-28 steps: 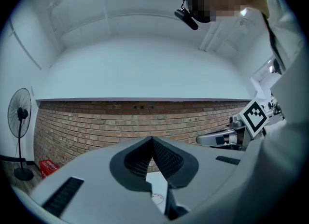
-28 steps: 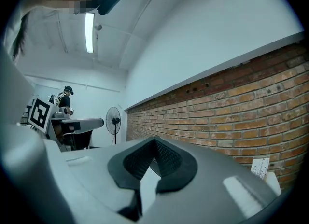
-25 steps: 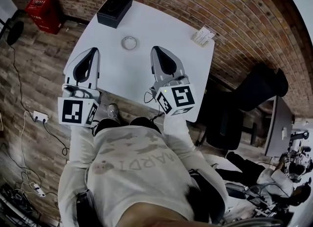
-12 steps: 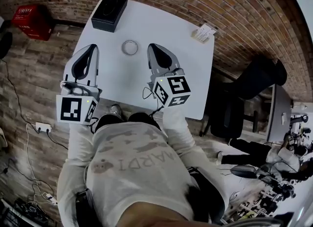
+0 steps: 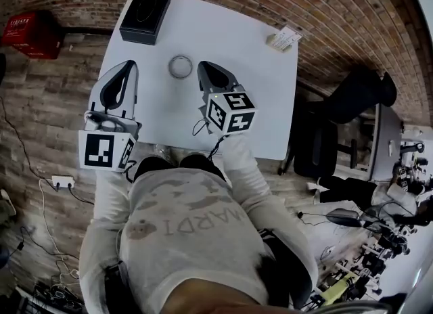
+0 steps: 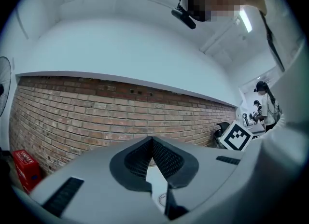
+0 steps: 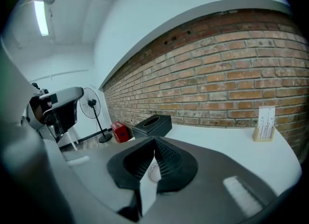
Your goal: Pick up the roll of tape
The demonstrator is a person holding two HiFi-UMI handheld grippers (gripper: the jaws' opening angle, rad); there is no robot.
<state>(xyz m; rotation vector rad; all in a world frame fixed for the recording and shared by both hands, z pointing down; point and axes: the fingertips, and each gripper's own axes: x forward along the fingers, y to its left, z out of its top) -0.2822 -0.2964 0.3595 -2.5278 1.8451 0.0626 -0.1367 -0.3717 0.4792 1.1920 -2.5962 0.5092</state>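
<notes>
**Left gripper.** I am reading the left gripper (image 5: 127,66) as closed and empty. In its own view the jaws are meeting at the tips, with only bare white table (image 5: 257,103) showing in the gap behind them. It is hovering over the near edge of the table. The black box (image 5: 145,13) is lying well ahead of it, and the task's thing is off to its right, near but clear of it.

**Roll of tape.** The roll of tape (image 5: 180,66) is lying flat on the table, between the two grippers' tips and nearer the right one. Nothing is touching it.

**Right gripper.** The right gripper (image 5: 202,67) is also closed on nothing. In the right gripper view its pads are sitting together at the tips. Part of the roll's ring is showing through the slit below them, so it is lying just ahead of this tool, slightly to its left and lower. The small card stand (image 5: 283,38) is standing well apart, ahead and to the right of this tool.

**Step in hand.** I am judging this as the approach, with the right gripper leading. No grasp is under way.

**What the next move calls for.** The jaws are needing to open first. The roll is low and flat, so I am expecting the tips to have to drop almost to the tabletop. One pad should go inside the ring and one outside before closing. The risk I am noting is that closed or late-opening tips will nudge the roll away across the smooth surface.
</notes>
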